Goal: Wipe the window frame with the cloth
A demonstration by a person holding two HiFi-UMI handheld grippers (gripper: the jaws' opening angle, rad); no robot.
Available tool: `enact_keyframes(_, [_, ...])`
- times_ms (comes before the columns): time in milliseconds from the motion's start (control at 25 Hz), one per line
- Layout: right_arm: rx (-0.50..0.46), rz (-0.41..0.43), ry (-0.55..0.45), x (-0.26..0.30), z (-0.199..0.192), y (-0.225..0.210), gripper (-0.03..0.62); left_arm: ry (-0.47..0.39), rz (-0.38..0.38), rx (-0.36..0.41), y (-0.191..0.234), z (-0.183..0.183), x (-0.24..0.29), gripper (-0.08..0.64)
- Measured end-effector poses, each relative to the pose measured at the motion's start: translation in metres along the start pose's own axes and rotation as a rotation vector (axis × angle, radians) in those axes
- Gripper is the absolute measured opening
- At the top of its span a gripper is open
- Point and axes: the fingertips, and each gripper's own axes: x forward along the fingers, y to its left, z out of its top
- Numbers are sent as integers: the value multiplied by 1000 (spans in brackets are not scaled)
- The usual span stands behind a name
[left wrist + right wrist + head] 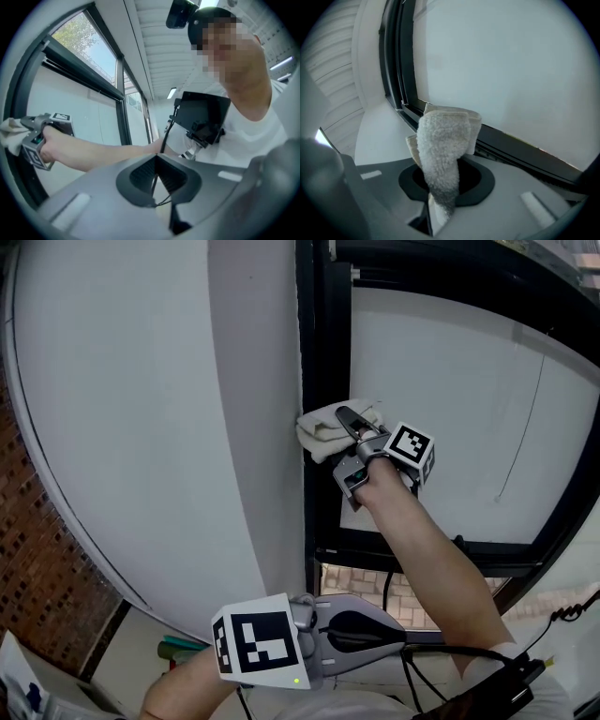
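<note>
Currently the right gripper (356, 435) is clamped shut on the cloth (326, 430), pressing the bunched end against the inner edge of the window frame (317, 352) where it meets the white wall (141, 427). Grip looks firm. In the right gripper view the fabric is pinched deep between the jaws and balloons out in front, so the soft wad, not the metal, meets the frame. Probably mid-wipe on the vertical post, with the arm reaching up from below. How much is already wiped cannot be judged.

The left gripper (156, 185) has its jaws closed together on nothing. It is held low and back near the person's body, well apart from the frame, likely just parked out of the way.

Materials:
- The cloth is off-white terry, nubbly and thick, folded into a rounded lump. It should compress and follow the frame's ridges.
- The frame is dark, smooth and hard, with narrow stepped channels running along it.
- The pane (450, 399) is flat, pale and frosted-looking.
- The marker cube (411, 448) is on the right gripper, black-and-white and hard-edged.
</note>
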Motion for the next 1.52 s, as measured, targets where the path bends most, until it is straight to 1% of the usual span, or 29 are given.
enact_keyframes(240, [-51, 55, -17, 20, 23, 39, 71, -9, 3, -16, 0, -3, -3, 23])
enact_keyframes(520, [-150, 131, -48, 47, 64, 96, 71, -20, 38, -28, 6, -9, -11, 22])
enact_keyframes(720, [-208, 185, -97, 66, 97, 139, 71, 2, 64, -21, 11, -12, -15, 23])
enact_keyframes(960, [-261, 222, -143, 88, 125, 182, 70, 17, 78, -19, 15, -12, -17, 23])
enact_keyframes(1160, [-298, 237, -155, 99, 137, 199, 71, 19, 91, -31, 17, -16, -21, 23])
enact_keyframes(1320, [-333, 246, -135, 100, 136, 202, 71, 11, 96, -33, 17, -18, -24, 22])
enact_keyframes(1520, [-424, 258, -111, 80, 128, 202, 69, 4, 90, -28, 18, -19, -22, 23])
